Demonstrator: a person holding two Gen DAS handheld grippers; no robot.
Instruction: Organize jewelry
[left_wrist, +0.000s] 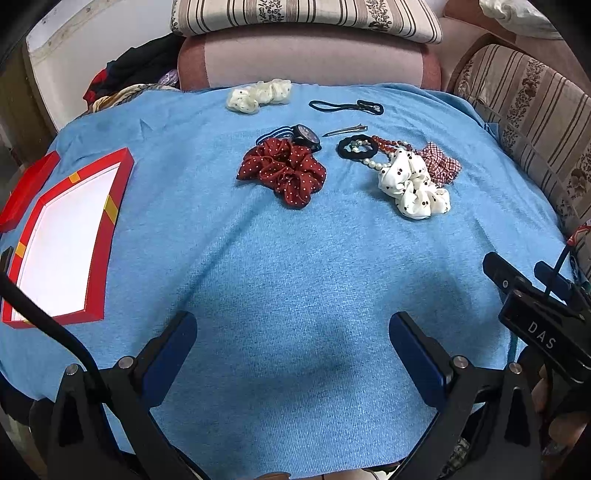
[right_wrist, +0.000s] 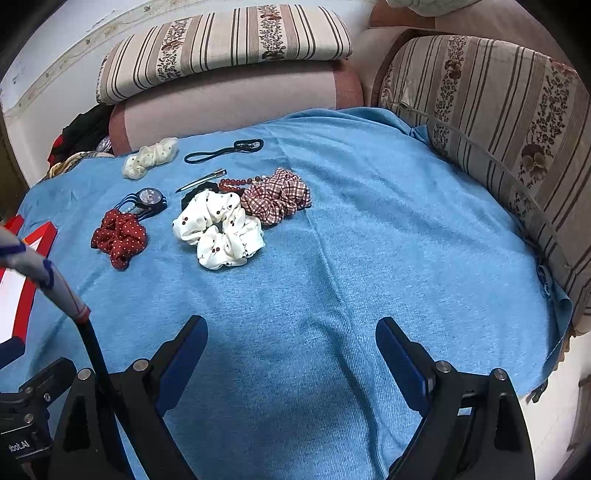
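On a blue cloth (left_wrist: 295, 266) lie a red dotted scrunchie (left_wrist: 282, 171), a watch (left_wrist: 306, 136), a white cherry-print scrunchie (left_wrist: 412, 184), a red checked scrunchie (left_wrist: 441, 162), bead strands (left_wrist: 384, 144), a black hair tie (left_wrist: 356, 147), a metal clip (left_wrist: 345, 130), a black elastic (left_wrist: 345, 106) and a cream scrunchie (left_wrist: 258, 94). An open red box (left_wrist: 70, 240) with a white inside sits at the left. My left gripper (left_wrist: 293, 345) is open and empty, near the cloth's front. My right gripper (right_wrist: 291, 354) is open and empty; the white scrunchie (right_wrist: 219, 229) lies ahead, to its left.
Striped cushions (right_wrist: 509, 140) stand along the right side and a pink one (left_wrist: 306, 62) at the back. Dark clothes (left_wrist: 140, 70) lie at the back left. The box's red lid (left_wrist: 27, 188) lies left of the box. The right gripper's body (left_wrist: 539, 306) shows at the right of the left wrist view.
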